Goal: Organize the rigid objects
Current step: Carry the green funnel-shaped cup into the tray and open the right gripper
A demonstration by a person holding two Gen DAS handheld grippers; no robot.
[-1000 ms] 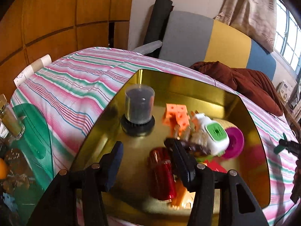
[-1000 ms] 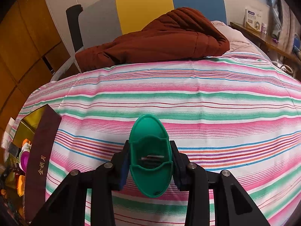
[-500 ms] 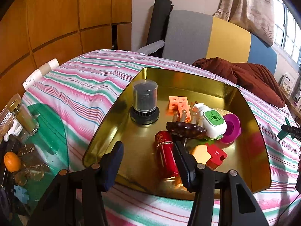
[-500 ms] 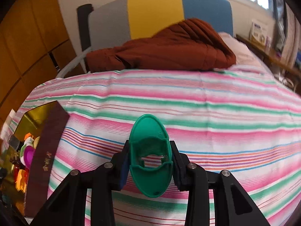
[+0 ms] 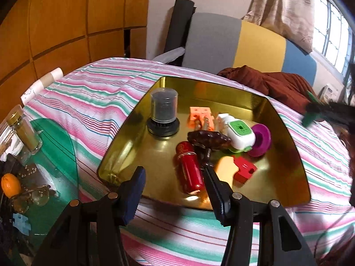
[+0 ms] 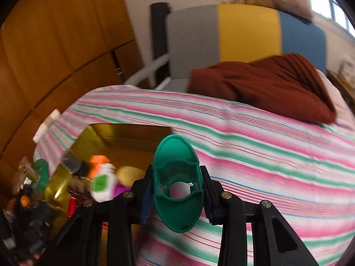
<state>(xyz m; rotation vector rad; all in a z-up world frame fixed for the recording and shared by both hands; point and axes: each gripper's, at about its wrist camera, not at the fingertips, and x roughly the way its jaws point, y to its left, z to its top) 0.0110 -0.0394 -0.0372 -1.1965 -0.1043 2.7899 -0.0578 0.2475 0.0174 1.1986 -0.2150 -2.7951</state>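
While the right gripper (image 6: 177,196) stays clamped on the green oval piece (image 6: 177,186), carry it over the gold tray (image 5: 286,133), which sits on the striped bedspread (image 6: 266,150). Choose the bare tray floor near the grey canister (image 5: 163,113); the red cylinder (image 5: 190,170), white-green device (image 5: 240,133) and 1 purple disc (image 5: 261,139) crowd the other side. Lower before releasing. The left gripper (image 5: 175,190) hangs empty, fingers spread, at the tray's near edge.
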